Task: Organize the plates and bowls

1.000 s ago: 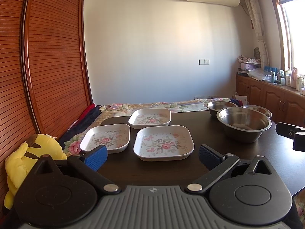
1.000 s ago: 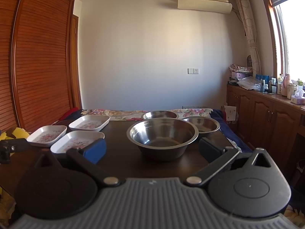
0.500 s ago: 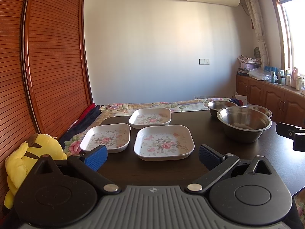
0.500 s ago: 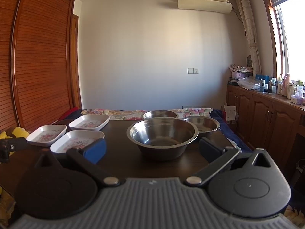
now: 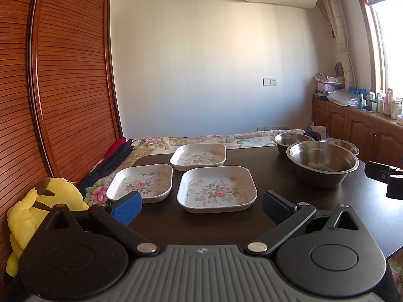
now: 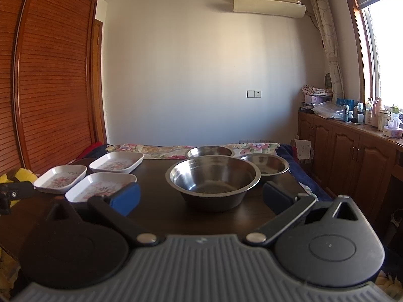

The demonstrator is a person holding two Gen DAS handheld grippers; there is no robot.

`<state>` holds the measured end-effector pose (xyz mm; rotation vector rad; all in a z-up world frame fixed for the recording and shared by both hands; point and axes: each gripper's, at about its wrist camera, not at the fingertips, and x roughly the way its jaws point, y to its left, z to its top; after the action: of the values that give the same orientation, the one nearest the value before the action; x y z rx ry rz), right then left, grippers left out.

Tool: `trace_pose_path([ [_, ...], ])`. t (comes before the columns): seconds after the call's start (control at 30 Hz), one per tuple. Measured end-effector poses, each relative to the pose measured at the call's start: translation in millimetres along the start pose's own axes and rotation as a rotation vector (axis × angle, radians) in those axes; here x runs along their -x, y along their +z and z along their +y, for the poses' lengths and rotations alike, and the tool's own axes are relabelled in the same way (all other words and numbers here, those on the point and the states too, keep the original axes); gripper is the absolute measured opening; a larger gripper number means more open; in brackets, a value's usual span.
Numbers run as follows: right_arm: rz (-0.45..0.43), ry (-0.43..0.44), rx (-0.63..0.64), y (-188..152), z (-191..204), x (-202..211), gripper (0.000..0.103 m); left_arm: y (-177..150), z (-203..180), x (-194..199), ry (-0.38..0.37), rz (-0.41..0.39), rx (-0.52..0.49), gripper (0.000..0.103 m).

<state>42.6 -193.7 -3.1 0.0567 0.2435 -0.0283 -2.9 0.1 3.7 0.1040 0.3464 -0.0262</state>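
My left claw (image 5: 200,207) gapes wide before three square white floral plates (image 5: 216,188); right claw (image 6: 200,198) likewise spread — facing the largest steel bowl (image 6: 212,180) on the dark bench (image 6: 156,209).

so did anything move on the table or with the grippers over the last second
Nothing visibly changed. The left gripper and right gripper stay open and empty, short of the dishes. The three white square floral plates, nearest one, and the three round steel bowls, largest one, sit where they were on the dark wooden table, none stacked.
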Motion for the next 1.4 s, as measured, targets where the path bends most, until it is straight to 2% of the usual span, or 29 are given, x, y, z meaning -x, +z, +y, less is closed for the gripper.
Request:
trace_pose_path([
  [0.63,0.002,0.002,0.002,0,0,1,0.103,0,-2,0,-0.007,0.001,-0.005,0.103],
  [0.97,0.023,0.007,0.003,-3,6,-7,0.103,-10,2,-19,-0.018,0.060,-0.005,0.103],
  [1.4,0.049,0.106,0.071,-4,35,-47,0.103,-4,13,-60,-0.021,0.133,-0.039,0.103],
])
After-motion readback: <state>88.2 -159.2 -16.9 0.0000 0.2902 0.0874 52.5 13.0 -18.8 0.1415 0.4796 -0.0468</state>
